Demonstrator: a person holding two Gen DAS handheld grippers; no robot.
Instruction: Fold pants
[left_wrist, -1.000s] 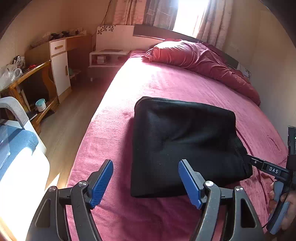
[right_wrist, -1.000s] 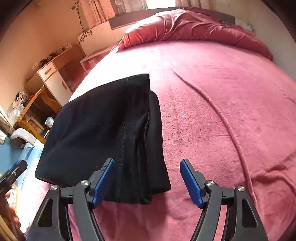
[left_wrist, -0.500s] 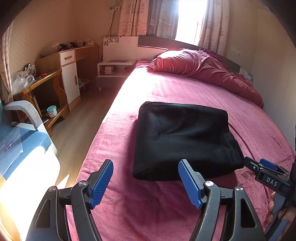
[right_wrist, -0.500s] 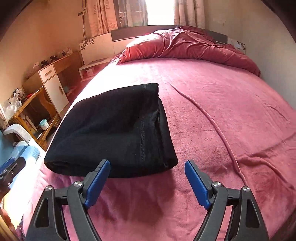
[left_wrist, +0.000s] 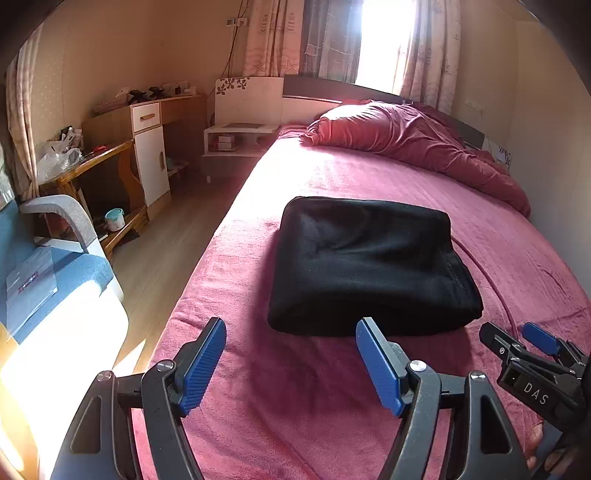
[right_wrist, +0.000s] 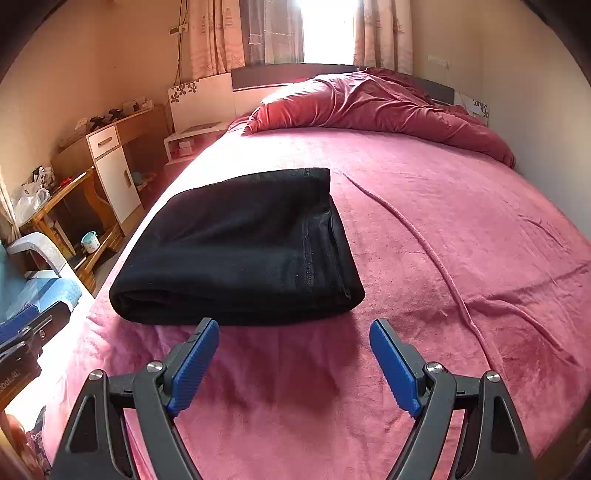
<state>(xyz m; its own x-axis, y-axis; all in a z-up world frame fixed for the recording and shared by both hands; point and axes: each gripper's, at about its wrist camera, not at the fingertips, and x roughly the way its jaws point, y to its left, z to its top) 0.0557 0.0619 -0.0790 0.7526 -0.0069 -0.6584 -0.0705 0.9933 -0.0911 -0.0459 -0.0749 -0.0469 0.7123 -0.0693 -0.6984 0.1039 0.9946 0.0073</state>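
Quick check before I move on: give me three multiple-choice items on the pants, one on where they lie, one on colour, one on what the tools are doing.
1. Where do the pants lie?
A. on the bed
B. on the floor
C. on the desk

2. What colour are the pants?
A. blue
B. black
C. white

3. What state are the left tool and right tool in?
A. both shut on the pants
B. one open, one shut
C. both open, holding nothing

Answers: 1 A, the folded bundle rests on the pink cover; 2 B, the cloth is black in both views; 3 C, each tool's blue pads stand apart, short of the pants.
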